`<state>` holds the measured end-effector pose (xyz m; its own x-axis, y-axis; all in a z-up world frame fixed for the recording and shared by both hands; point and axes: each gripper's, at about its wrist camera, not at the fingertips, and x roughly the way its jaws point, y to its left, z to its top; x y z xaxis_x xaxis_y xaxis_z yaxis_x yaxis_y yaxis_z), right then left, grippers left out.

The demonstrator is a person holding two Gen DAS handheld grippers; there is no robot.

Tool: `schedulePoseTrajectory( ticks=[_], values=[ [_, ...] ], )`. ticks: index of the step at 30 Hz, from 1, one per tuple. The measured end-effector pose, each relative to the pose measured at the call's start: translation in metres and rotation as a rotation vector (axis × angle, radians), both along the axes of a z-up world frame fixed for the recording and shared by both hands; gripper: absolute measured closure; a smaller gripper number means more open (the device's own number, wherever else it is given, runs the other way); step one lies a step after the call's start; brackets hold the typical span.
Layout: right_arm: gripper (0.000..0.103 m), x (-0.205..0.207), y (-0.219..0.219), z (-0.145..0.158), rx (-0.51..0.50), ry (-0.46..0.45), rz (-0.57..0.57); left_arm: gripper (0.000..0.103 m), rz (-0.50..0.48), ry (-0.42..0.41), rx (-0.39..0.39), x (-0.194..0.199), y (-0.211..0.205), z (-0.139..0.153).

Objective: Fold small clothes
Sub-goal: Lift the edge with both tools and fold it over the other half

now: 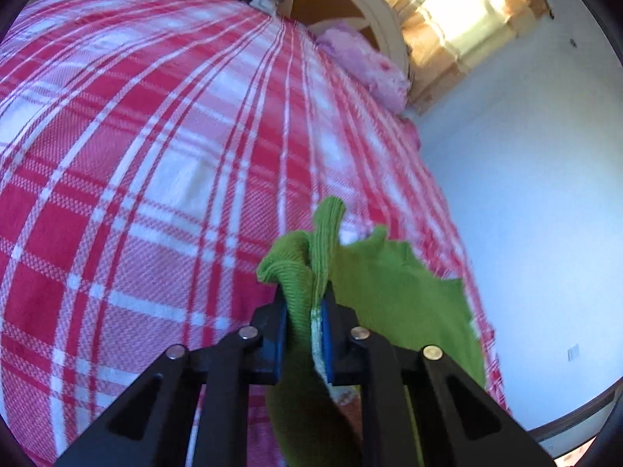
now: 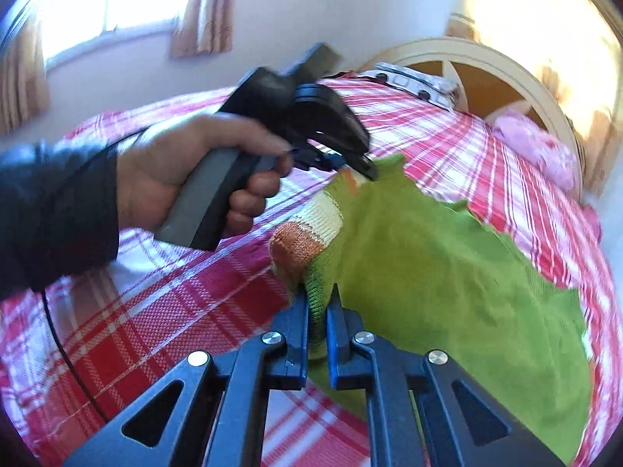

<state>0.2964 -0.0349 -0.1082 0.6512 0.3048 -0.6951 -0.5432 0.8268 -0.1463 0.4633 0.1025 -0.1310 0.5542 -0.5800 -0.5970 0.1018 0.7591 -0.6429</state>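
Presently: green knit garment [image 2: 447,257], soft, light, floppy, pinched at its edges by clamped left hand-held gripper [image 1: 307,303] and right hand-held gripper [image 2: 319,303] over the bed [image 1: 136,155].

Bright window [image 2: 105,0] glare; motion blur (fisheye-bent edges); dark corners.

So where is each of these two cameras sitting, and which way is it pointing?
Left wrist: rides the left gripper, looking along its fingers across the checked bedspread toward the headboard; only the gripper shows, shut on the green garment.
Right wrist: rides the right gripper, facing the same bed; it shows the person's left hand holding the other gripper.
Shared: garment, bedspread, headboard, pink pillow.
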Motion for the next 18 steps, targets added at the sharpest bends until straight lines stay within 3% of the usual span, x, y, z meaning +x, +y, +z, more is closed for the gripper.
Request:
schedulePoseTrajectory(
  ticks=[10,18],
  values=[
    [0.098,0.002,-0.084,0.036,0.212,-0.016,-0.121,0.088,-0.06,-0.12,0.01,0.002,-0.068,0.066],
    [0.098,-0.001,-0.165,0.043,0.366,0.005,-0.265,0.088,-0.152,-0.143,0.069,0.015,-0.155,0.085]
  ],
)
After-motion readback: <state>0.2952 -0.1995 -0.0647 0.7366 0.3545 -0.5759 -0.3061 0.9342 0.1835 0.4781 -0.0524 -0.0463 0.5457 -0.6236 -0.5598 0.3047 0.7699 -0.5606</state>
